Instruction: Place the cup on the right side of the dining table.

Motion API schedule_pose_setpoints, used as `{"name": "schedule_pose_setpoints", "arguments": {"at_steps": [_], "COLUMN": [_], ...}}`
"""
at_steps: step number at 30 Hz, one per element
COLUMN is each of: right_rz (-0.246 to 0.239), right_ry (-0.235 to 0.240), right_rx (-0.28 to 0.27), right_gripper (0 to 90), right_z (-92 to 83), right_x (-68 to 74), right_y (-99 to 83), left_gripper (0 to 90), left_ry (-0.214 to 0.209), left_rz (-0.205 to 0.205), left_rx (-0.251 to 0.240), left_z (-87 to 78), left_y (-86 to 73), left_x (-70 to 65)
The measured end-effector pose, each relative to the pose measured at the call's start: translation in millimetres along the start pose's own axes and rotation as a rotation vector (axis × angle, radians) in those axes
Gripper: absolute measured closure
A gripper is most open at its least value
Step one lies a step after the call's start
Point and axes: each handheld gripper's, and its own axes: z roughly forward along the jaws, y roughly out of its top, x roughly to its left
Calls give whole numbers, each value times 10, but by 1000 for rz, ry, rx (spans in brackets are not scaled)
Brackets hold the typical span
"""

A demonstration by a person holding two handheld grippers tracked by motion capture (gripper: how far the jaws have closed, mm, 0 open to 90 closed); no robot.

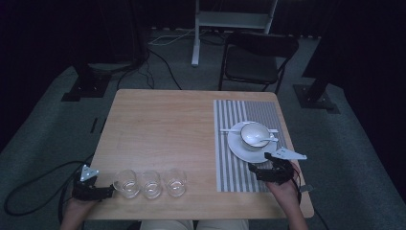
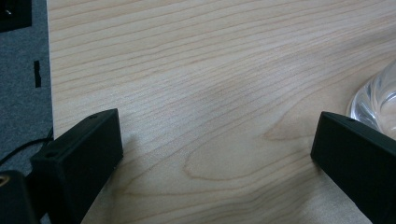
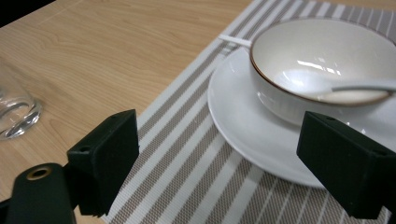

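Note:
Three clear glasses stand in a row near the table's front edge: left, middle and right. My left gripper rests just left of them, open, with bare wood between its jaws; the nearest glass sits by its right jaw. A white bowl holding a white spoon sits on a white plate on a striped placemat. My right gripper hovers open at the plate's near side, facing the plate, the bowl and the spoon.
A thin white stick lies behind the bowl on the placemat. A glass shows far left in the right gripper view. A black chair and a white stand are beyond the wooden table. Cables run over the floor.

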Motion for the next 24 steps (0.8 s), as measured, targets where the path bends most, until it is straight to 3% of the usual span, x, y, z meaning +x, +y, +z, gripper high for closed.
{"name": "schedule_pose_setpoints", "arguments": {"at_steps": [14,18,24], "right_rz": [-68,-59,-94], "right_ry": [81,141,175], "right_rx": [-16,-29,-20], "right_gripper": [123,123,123], "right_z": [108,150,228], "right_x": [230,309,443], "right_y": [245,275,322], "left_gripper": [25,24,24], "left_ry": [-2,-2,-2], "left_rz": [3,2,3], "left_rx": [0,0,0], "left_z": [-1,0,-1], "left_y": [-1,-1,-1], "left_x": [3,2,3]}}
